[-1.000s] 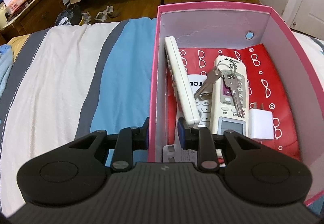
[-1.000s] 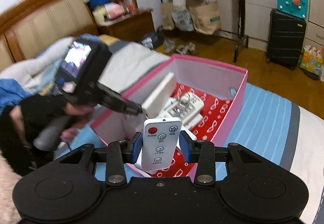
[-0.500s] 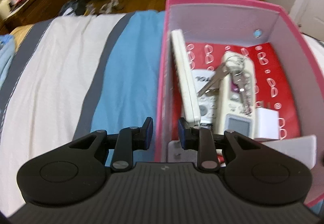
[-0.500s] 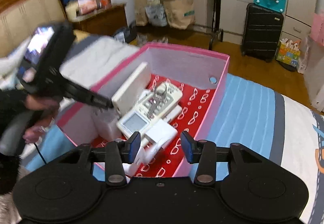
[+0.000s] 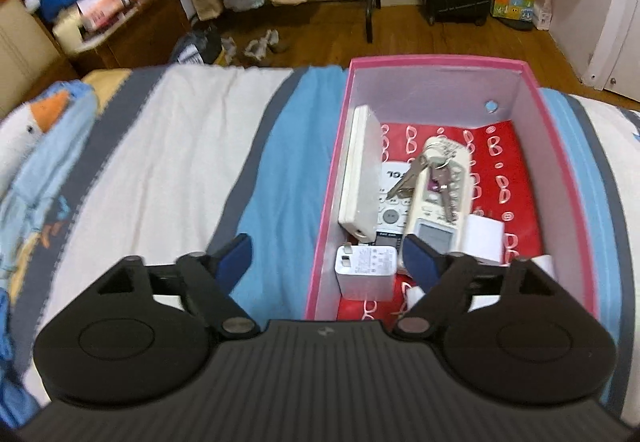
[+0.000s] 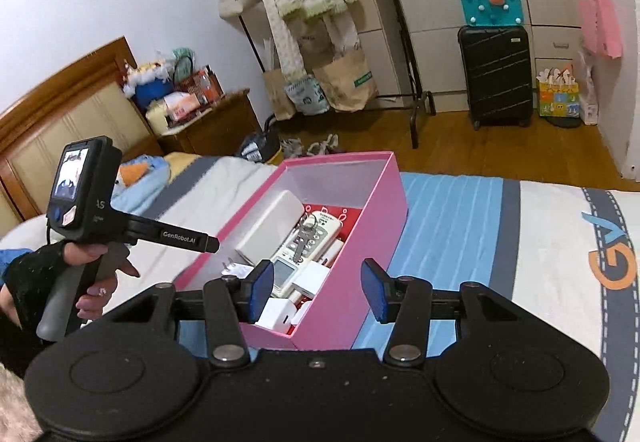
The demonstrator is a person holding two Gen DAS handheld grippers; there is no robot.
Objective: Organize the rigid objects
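The left gripper [image 5: 326, 256], whose jaws were set narrowly astride the left wall of the pink box [image 5: 334, 178] a second ago, is now seen with jaws spread wide and nothing between them. The right gripper [image 6: 318, 292], which was clamped on a small white remote a second ago, is likewise seen with jaws apart and empty, drawn back before the box's near corner.

Nearest in the left wrist view, a white charger [image 5: 366, 272] is seen lying on the red lining by the near wall; beyond it lie the air-conditioner remote [image 5: 438, 198] with the keys [image 5: 428, 174] on top, and a long white remote [image 5: 360, 174] propped on the left wall.

Only in the right wrist view is the left hand [image 6: 94, 268] shown, on the gripper handle. The box sits on the striped bedspread [image 6: 460, 218], with a black suitcase [image 6: 496, 74] far behind.
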